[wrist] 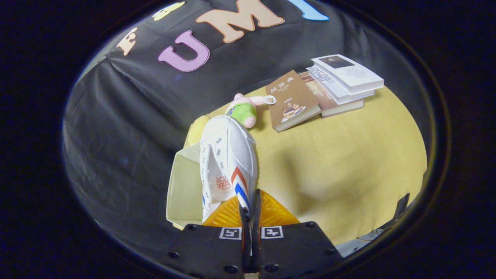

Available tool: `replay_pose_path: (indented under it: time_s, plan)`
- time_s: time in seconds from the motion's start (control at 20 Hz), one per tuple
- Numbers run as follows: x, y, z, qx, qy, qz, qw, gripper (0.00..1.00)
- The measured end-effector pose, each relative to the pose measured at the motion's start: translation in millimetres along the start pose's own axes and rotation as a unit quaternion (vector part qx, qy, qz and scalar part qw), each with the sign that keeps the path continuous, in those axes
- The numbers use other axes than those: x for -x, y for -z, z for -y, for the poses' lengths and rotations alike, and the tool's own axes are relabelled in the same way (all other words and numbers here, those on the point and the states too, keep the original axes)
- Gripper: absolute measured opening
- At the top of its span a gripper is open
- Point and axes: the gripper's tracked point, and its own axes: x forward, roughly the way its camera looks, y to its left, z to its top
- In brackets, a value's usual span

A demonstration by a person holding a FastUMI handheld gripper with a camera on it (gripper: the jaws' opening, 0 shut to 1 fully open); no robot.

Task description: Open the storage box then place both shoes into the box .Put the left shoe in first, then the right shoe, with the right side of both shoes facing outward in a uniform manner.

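Fingers (243, 211) of the gripper (250, 209) stand almost together, pinching a thin part of a white shoe (226, 155) at its rear, near the heel edge. Both fingers press on that bit of shoe, so the jaws are narrow and holding it. The shoe stretches away from the fingers, toe pointing toward the far side of the table (348, 162). Its mesh side with red and blue stripes faces up and to the right, and the tongue with a round orange mark and a row of lace eyelets shows on the left.

Under and left of the shoe sits a pale storage box (184, 190), its opening turned toward the camera and its cream inner walls visible. The shoe hangs over the box's right part; whether it touches the box cannot be told. No second shoe can be made out inside the box from this angle.

Beyond the toe lies a small plush toy (243, 110) in pink with a green top, a white ring at one end. Just left of it a yellow soft thing (197, 130) peeks out, half hidden by the shoe.

Farther right a brown book (292, 100) lies flat on the yellow wooden tabletop, and beside it a short stack of books (343, 83) with a white one on top. Black cloth hangs behind the table.
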Motion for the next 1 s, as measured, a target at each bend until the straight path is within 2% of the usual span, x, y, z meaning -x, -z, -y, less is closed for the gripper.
replay_pose_path:
  time_s: [0.65,1.0]
  plan:
    - [-33,34,-98,0.023,-0.037,-0.027,0.999,0.05]
    - [-65,46,-104,0.019,-0.02,-0.043,0.999,0.05]
